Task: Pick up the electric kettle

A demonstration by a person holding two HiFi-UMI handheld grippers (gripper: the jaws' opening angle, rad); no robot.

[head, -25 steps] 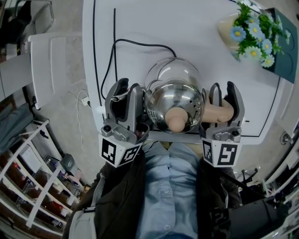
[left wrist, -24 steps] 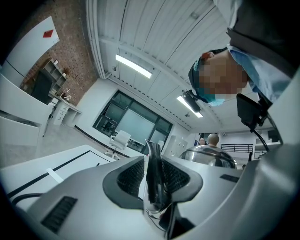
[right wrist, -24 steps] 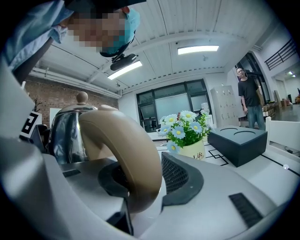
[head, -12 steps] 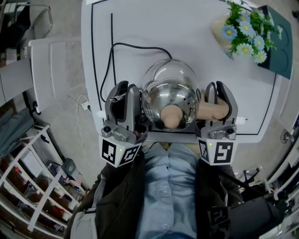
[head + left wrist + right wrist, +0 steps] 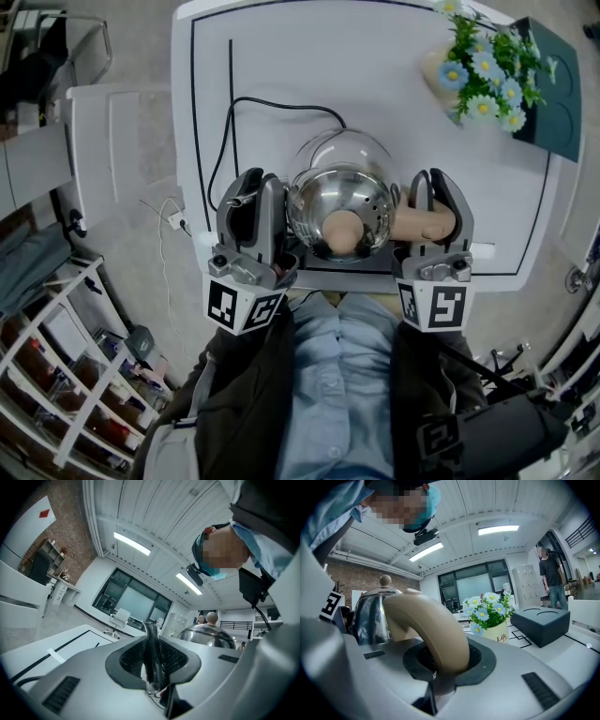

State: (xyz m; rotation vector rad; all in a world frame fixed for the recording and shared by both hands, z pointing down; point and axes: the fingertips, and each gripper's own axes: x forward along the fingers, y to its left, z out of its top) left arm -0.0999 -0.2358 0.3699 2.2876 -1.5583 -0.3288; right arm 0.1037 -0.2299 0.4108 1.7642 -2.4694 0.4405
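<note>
The electric kettle (image 5: 342, 192) stands at the near edge of the white table (image 5: 375, 56); it has a glass body, a steel lid and a beige knob (image 5: 342, 232). Its beige handle (image 5: 420, 222) points right and lies between the jaws of my right gripper (image 5: 434, 183), which are closing and pressing on it; the right gripper view shows the handle (image 5: 426, 625) filling the gap. My left gripper (image 5: 260, 178) is at the kettle's left side, its jaws closing on a thin upright strip, seemingly the spout (image 5: 151, 653). The steel lid (image 5: 208, 637) rises just behind.
A pot of blue and white flowers (image 5: 478, 66) and a dark box (image 5: 548, 94) sit at the table's far right. The kettle's black cable (image 5: 225, 131) loops across the left of the table. A white stand (image 5: 103, 141) is left of it. A person (image 5: 551, 573) stands in the background.
The right gripper's jaws have narrowed onto the handle, and the left jaws have drawn slightly closer. Kettle and both grippers have stayed in place.
</note>
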